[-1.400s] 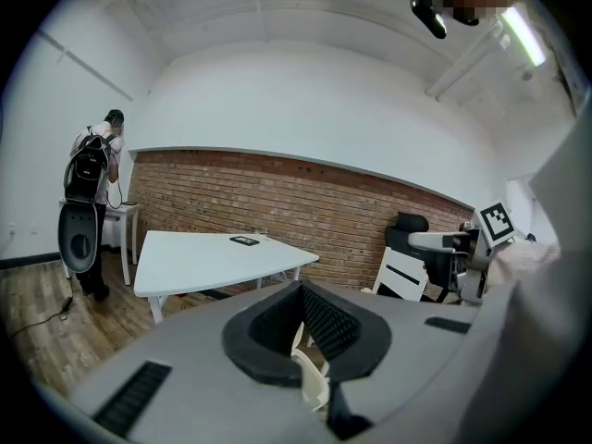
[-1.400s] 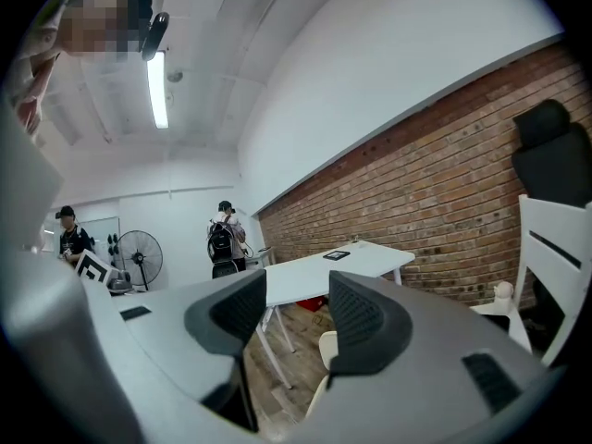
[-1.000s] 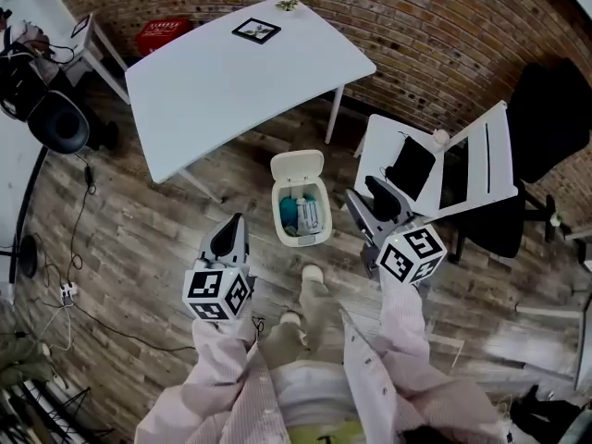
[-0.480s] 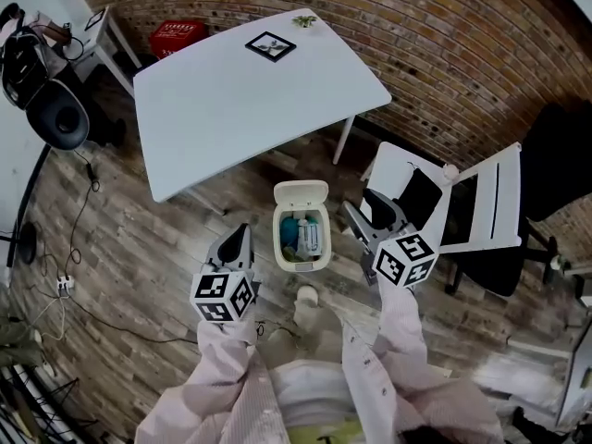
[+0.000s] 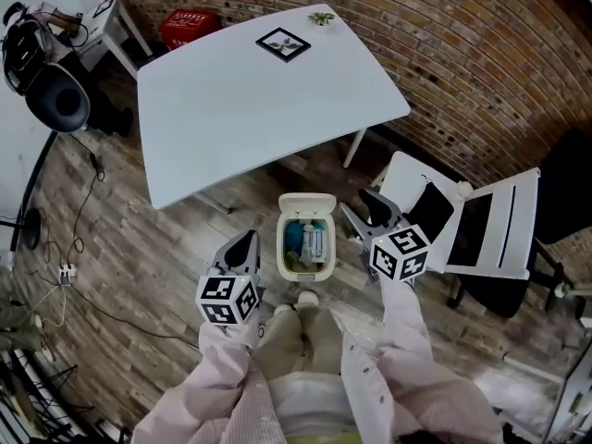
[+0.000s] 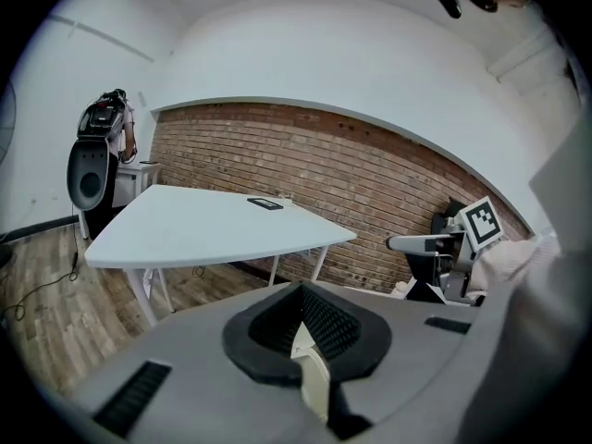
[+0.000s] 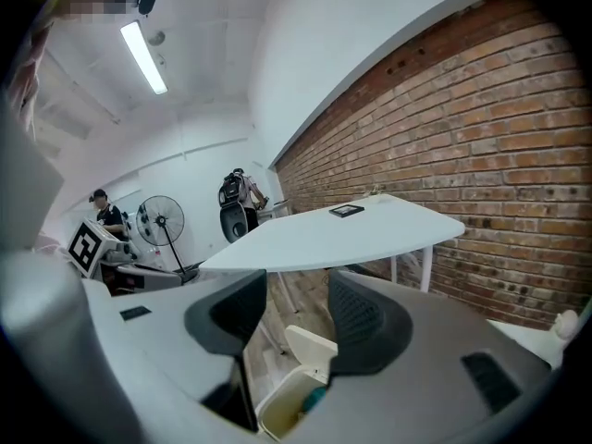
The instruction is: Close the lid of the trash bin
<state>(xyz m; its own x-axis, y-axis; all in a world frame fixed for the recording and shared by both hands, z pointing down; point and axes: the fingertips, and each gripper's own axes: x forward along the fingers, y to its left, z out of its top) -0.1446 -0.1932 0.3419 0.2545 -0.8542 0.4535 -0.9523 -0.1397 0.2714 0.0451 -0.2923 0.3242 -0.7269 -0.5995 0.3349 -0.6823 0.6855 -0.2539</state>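
Observation:
A small cream trash bin (image 5: pixel 304 246) stands on the wood floor just ahead of the person's feet. Its lid (image 5: pixel 307 204) is tipped back open, and blue and white rubbish shows inside. My left gripper (image 5: pixel 246 244) hangs to the bin's left, its jaws shut to a point with nothing in them. My right gripper (image 5: pixel 361 210) hangs to the bin's right with its jaws open and empty. In the right gripper view the bin (image 7: pixel 289 403) and its raised lid (image 7: pixel 312 345) show low down between the open jaws (image 7: pixel 296 314). In the left gripper view the pads (image 6: pixel 301 320) meet.
A white table (image 5: pixel 250 91) stands just beyond the bin, one of its legs (image 5: pixel 356 146) close to it. A white folding chair (image 5: pixel 481 229) holding a black item is at the right. A brick wall, a red crate (image 5: pixel 190 26) and a black speaker (image 5: pixel 57 100) lie farther off.
The person has stepped closer to the bin, and both grippers now flank it more tightly. The lid has stayed open, the left jaws shut and the right jaws open.

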